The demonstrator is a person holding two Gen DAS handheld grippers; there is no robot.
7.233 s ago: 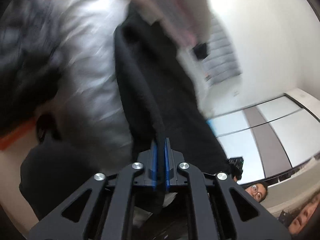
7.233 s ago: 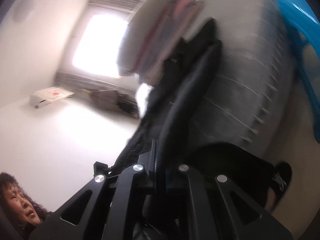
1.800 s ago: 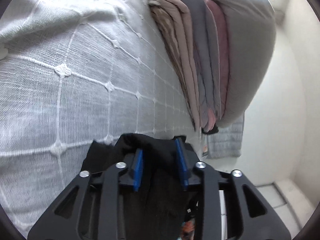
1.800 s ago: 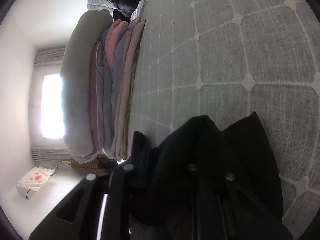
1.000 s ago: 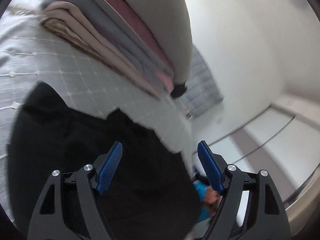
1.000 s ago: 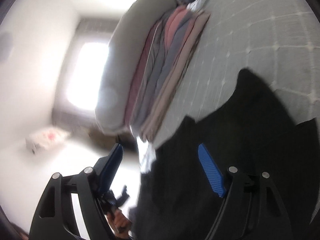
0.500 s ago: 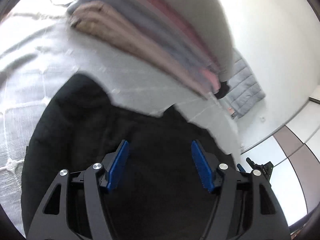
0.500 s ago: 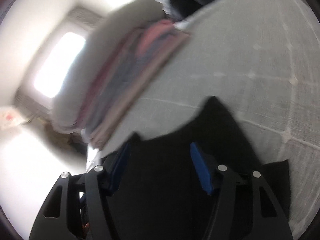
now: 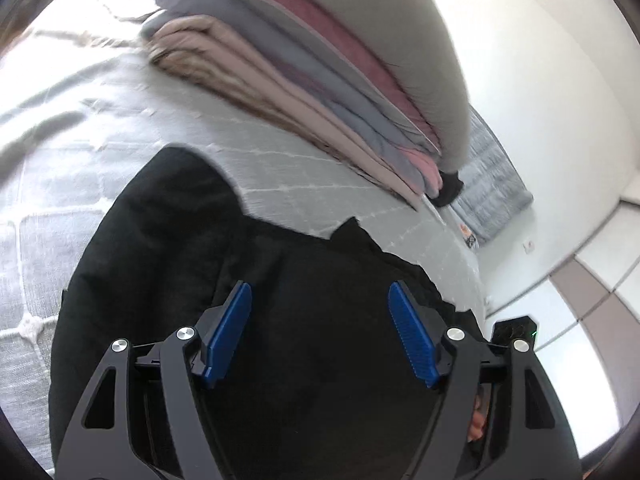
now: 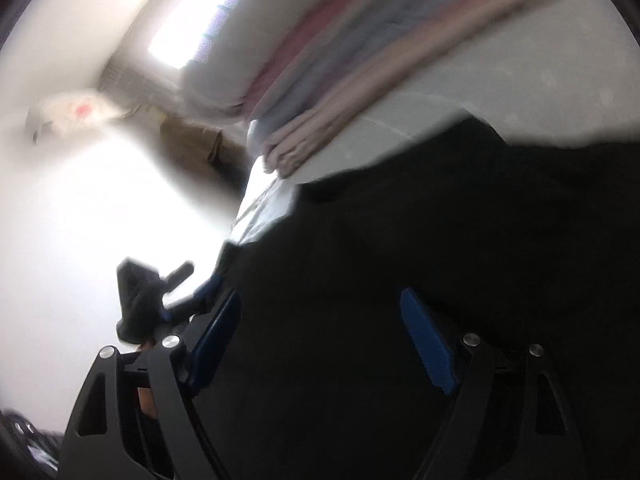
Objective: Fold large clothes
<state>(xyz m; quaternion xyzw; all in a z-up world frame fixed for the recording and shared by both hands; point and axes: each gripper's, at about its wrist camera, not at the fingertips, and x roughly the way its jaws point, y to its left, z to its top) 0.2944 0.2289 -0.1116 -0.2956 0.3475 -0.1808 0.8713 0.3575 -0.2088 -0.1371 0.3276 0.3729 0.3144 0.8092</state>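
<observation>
A large black garment (image 9: pixel 168 248) lies spread on the grey quilted bed (image 9: pixel 60 128); it also fills the lower right of the blurred right wrist view (image 10: pixel 460 240). My left gripper (image 9: pixel 320 328) hovers over the garment with its blue-padded jaws wide apart and nothing between them. My right gripper (image 10: pixel 324 332) is also open and empty above the garment. The other gripper shows in the right wrist view at the left (image 10: pixel 148 300).
A stack of folded blankets and quilts (image 9: pixel 320 64) in beige, grey and pink lies on the bed beyond the garment, also in the right wrist view (image 10: pixel 360 64). A white wall (image 9: pixel 560 100) and a bright window (image 10: pixel 200 28) lie beyond the bed.
Both grippers have let go of the black garment and opened wide. They have drawn back and swung, so more of the laid-out garment shows beneath them.
</observation>
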